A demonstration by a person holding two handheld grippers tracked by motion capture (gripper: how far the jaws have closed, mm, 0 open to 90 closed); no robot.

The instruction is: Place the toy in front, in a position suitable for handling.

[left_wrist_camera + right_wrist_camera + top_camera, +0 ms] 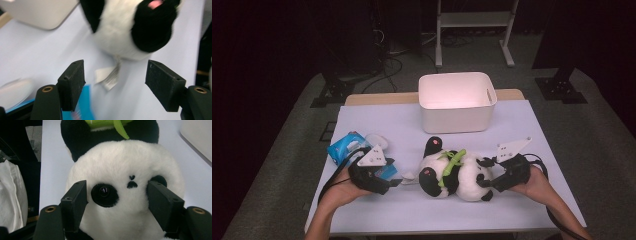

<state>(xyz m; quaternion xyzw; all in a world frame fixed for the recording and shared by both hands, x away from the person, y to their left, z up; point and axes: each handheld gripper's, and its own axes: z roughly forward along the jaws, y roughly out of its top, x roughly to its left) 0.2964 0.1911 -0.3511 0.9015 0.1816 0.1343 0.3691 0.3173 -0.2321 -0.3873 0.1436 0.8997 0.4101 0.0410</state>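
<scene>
A black-and-white plush panda [454, 172] lies on its side on the pale table [512, 125], with a green leaf piece [452, 162] across its chest. My right gripper [484, 172] is at its head: in the right gripper view the two black jaws stand wide on either side of the panda's face [125, 170], without squeezing the plush. My left gripper [398, 182] is open just left of the panda's feet, with nothing between its jaws. In the left gripper view the panda's leg [150, 27] and its white tag [107, 76] lie ahead, blurred.
A white bin [457, 120] stands behind the panda, pale inside. A blue packet [343, 146] and a white round object [377, 141] lie under and behind the left hand. A person's forearms come in from the near edge. Dark floor with cables surrounds the table.
</scene>
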